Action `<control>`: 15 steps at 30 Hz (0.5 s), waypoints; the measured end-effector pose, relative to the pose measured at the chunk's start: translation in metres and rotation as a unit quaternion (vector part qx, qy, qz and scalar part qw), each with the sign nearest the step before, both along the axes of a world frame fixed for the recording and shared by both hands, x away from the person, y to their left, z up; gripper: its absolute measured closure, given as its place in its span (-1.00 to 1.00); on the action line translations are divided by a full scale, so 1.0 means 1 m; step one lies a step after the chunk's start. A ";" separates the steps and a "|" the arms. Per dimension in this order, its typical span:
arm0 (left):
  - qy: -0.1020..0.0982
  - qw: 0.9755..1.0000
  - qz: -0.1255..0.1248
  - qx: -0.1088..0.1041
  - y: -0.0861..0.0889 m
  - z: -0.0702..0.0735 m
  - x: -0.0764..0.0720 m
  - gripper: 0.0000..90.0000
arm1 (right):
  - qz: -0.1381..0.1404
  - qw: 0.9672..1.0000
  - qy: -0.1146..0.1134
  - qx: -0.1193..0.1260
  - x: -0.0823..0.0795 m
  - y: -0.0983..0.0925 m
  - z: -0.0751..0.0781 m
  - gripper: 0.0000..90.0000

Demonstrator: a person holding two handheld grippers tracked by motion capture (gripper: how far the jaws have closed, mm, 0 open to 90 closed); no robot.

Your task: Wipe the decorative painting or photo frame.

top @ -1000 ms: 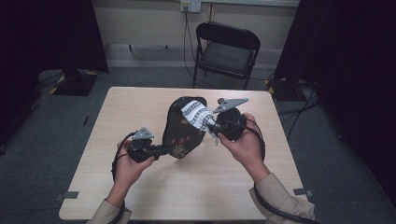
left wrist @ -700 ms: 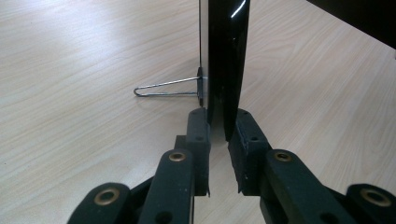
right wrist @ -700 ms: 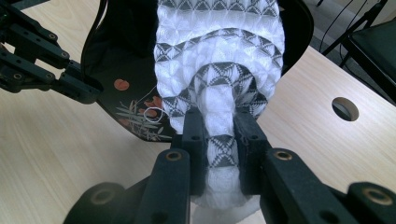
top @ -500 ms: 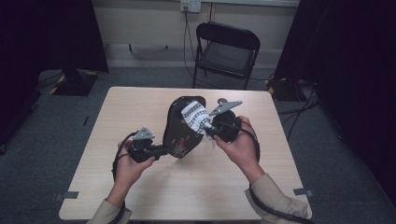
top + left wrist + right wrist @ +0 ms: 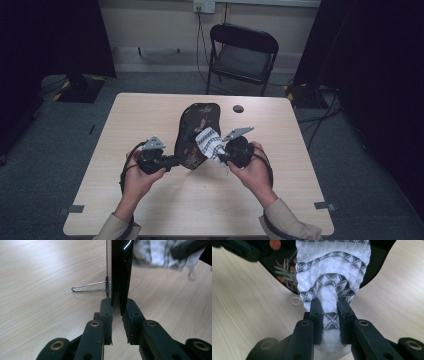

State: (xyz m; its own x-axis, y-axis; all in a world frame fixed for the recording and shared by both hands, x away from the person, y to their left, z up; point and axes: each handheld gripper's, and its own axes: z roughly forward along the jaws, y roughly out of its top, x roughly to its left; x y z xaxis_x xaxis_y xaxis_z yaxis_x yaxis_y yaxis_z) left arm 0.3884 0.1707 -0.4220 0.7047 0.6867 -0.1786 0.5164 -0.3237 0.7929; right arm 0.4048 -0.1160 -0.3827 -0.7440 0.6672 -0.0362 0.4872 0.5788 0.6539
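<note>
Black tray [image 5: 196, 135] stands on edge, long axis running away across desk [image 5: 125, 115]. Left tool [image 5: 172, 161] clamps its near edge. Right tool [image 5: 218, 158] grips patterned cloth [image 5: 209, 143] against it.

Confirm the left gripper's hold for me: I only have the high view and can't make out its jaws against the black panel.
Observer: Yes. The left gripper has its jaws shut on the edge of the black panel, which stands edge-on between them.
Operator: And the right one on the cloth?
Observer: The right gripper has its jaws shut on a bunched fold of the patterned cloth, which is held up in front of the panel's painted face.
Operator: Anything on the other face?
Observer: A thin wire loop sticks out from it, on the side away from the cloth.
</note>
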 end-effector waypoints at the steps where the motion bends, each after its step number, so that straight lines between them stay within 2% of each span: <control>1: 0.000 1.000 -0.001 0.001 0.000 0.000 0.000 0.75 | 0.000 1.000 0.004 -0.001 0.000 0.000 -0.005 0.72; 9: -0.001 1.000 0.000 0.000 0.000 0.000 0.000 0.75 | 0.001 0.999 0.036 -0.017 -0.003 0.001 -0.039 0.72; 15: 0.000 1.000 0.001 0.000 0.000 0.000 0.000 0.75 | 0.002 0.998 0.053 -0.025 -0.005 -0.001 -0.056 0.72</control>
State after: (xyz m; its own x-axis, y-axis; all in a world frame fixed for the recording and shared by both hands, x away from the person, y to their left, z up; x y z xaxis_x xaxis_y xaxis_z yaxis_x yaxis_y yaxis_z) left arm 0.3884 0.1706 -0.4219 0.7039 0.6875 -0.1783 0.5164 -0.3230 0.7931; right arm 0.4001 -0.1174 -0.4384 -0.7485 0.6630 0.0103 0.5495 0.6116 0.5691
